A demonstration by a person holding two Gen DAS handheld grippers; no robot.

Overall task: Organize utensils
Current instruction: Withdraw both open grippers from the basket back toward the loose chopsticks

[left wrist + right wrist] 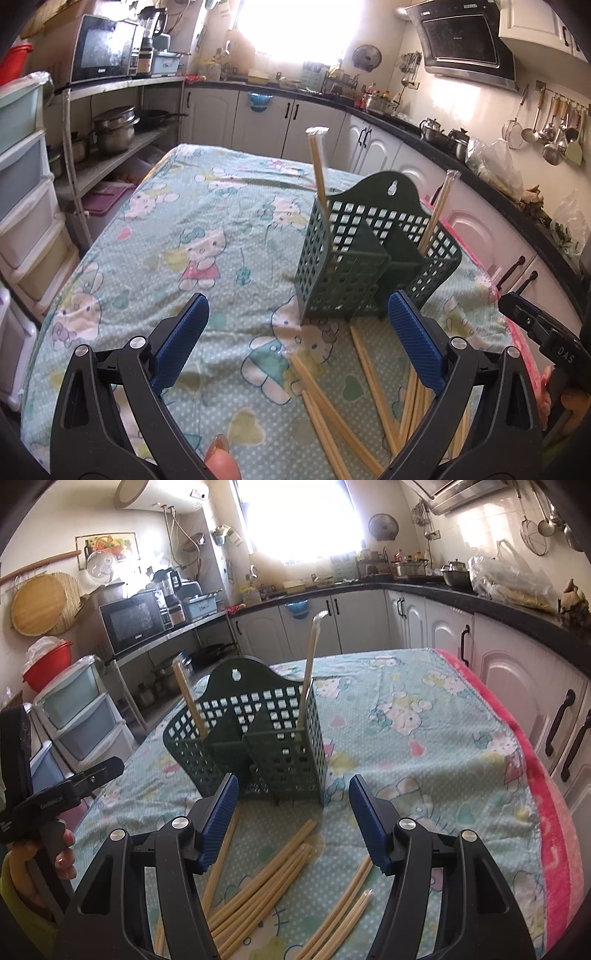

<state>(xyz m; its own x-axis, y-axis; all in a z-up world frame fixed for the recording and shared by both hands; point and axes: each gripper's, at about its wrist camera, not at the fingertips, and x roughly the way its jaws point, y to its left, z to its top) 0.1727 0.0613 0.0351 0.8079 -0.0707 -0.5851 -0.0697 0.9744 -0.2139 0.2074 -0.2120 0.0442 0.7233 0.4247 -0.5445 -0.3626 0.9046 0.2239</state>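
Observation:
A dark green perforated utensil holder point(373, 254) stands upright on the table; it also shows in the right wrist view point(255, 738). Two pale chopsticks stand in it, one at its left point(318, 166) and one at its right point(439, 206). Several loose chopsticks point(332, 402) lie on the cloth in front of it, also seen in the right wrist view point(258, 882). My left gripper point(295, 339) is open and empty above the loose chopsticks. My right gripper point(291, 819) is open and empty just in front of the holder.
The table has a green cartoon-print cloth point(207, 229) with a pink edge point(554, 812) on the right. Kitchen cabinets point(443, 627) and a counter run behind. Plastic drawers point(22, 206) and a shelf with pots point(114, 129) stand at the left.

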